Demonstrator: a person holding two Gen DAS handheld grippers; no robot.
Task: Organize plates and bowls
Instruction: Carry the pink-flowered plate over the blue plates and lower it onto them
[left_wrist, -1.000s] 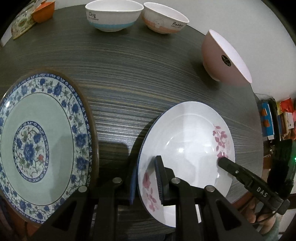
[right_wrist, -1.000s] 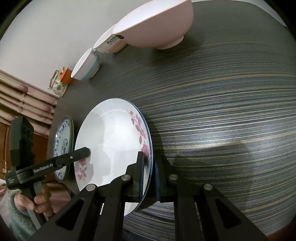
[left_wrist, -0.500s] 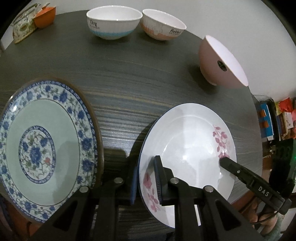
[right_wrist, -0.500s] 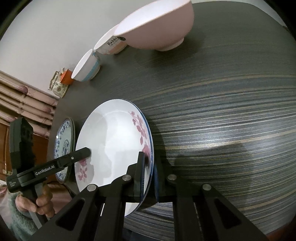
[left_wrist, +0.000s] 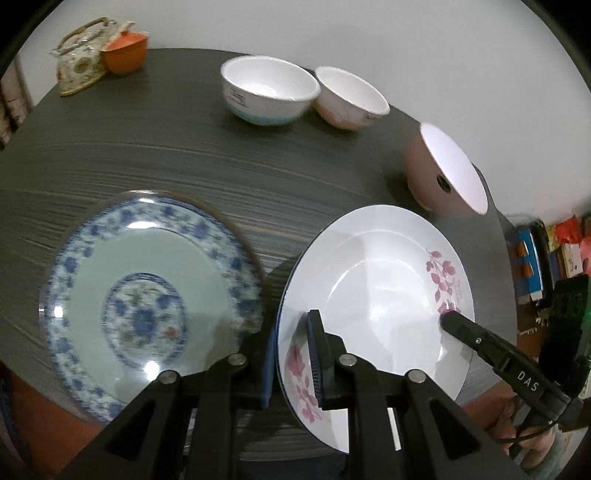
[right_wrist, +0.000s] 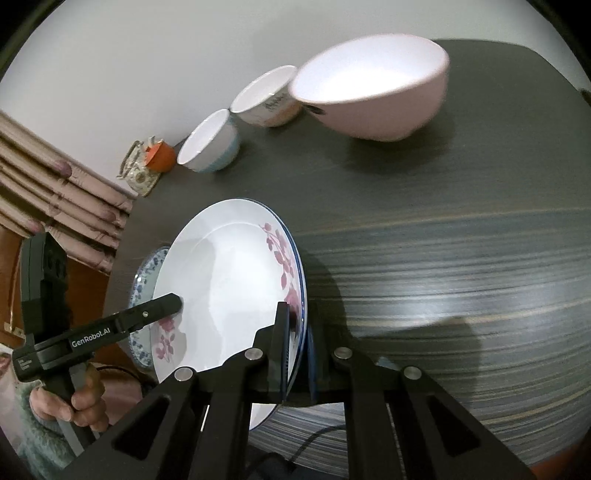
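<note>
A white plate with pink flowers (left_wrist: 380, 280) is held above the dark table by both grippers. My left gripper (left_wrist: 291, 354) is shut on its near left rim. My right gripper (right_wrist: 297, 354) is shut on its near right rim, and its finger shows in the left wrist view (left_wrist: 480, 339). The same plate shows in the right wrist view (right_wrist: 229, 280). A blue-patterned plate (left_wrist: 147, 295) lies on the table to the left, partly hidden behind the white plate in the right wrist view (right_wrist: 147, 273). A pink bowl (right_wrist: 373, 85), a white bowl with an orange base (left_wrist: 351, 98) and a white bowl with a blue base (left_wrist: 269, 92) stand at the back.
A floral teapot (left_wrist: 81, 59) and an orange cup (left_wrist: 125, 55) stand at the table's far left corner. The dark striped table (right_wrist: 443, 258) runs out to the right. Curtains (right_wrist: 55, 192) hang beyond the table's left edge.
Both grippers have lifted the white plate and tilted back, so more of the wall and the far bowls show. The blue-patterned plate has stayed on the table.
</note>
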